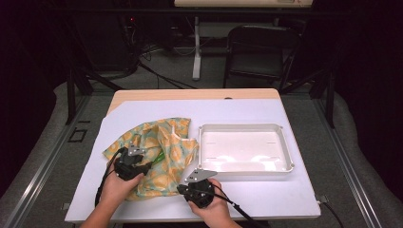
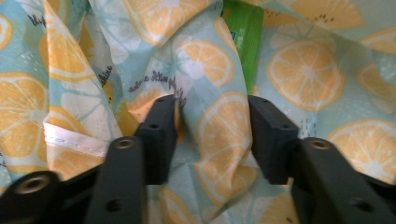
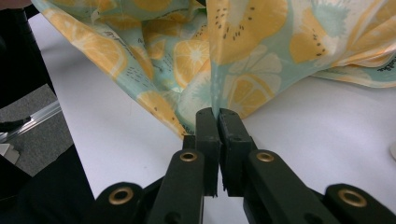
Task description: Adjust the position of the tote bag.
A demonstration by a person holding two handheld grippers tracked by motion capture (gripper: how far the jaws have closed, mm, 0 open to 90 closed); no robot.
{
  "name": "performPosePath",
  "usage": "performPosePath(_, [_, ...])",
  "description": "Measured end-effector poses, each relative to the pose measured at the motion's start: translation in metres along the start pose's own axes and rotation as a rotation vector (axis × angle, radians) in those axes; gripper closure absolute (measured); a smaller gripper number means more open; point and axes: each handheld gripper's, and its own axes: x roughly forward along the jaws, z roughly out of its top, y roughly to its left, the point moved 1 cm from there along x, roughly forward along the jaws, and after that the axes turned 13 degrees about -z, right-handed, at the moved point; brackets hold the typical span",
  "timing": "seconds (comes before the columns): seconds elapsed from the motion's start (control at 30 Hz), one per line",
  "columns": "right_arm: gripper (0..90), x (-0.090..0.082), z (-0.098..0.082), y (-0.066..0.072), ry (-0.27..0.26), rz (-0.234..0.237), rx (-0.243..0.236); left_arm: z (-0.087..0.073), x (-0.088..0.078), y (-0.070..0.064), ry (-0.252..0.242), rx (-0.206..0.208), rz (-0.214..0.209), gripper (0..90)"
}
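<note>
A cloth bag (image 1: 159, 142) printed with orange slices on pale blue lies crumpled on the white table cover, left of centre. My left gripper (image 1: 145, 164) sits on top of it. In the left gripper view its jaws (image 2: 212, 126) stand open with a raised fold of the bag (image 2: 303, 70) between them. Something green (image 2: 245, 28) peeks out from the folds beyond. My right gripper (image 1: 183, 186) is at the bag's near right edge. In the right gripper view it (image 3: 217, 114) is shut on a pinch of the bag (image 3: 261, 46), which rises from the jaws.
A white rectangular tray (image 1: 244, 127) stands right of the bag, with nothing in it. The white table cover (image 1: 285, 199) runs to the near edge. Beyond the table stand a black chair (image 1: 259, 47) and a desk leg (image 1: 196, 47).
</note>
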Motion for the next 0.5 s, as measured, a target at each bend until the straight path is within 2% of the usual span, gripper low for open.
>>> performPosePath(0.1, [86.6,0.0,0.0,0.0,-0.001,-0.001,-0.001,0.0,-0.002,0.001,0.016,0.01,0.001,66.8])
performPosePath(0.23, [86.2,0.0,-0.001,0.0,-0.002,-0.003,-0.002,-0.001,-0.003,0.002,0.003,0.021,0.0,78.9])
performPosePath(0.37, [86.0,0.0,-0.001,0.0,-0.003,-0.002,-0.001,-0.001,-0.007,0.004,-0.008,0.016,-0.019,86.5])
performPosePath(0.5, [85.4,0.001,-0.001,0.001,0.001,-0.002,-0.001,0.002,-0.016,0.007,-0.063,0.005,-0.014,89.1])
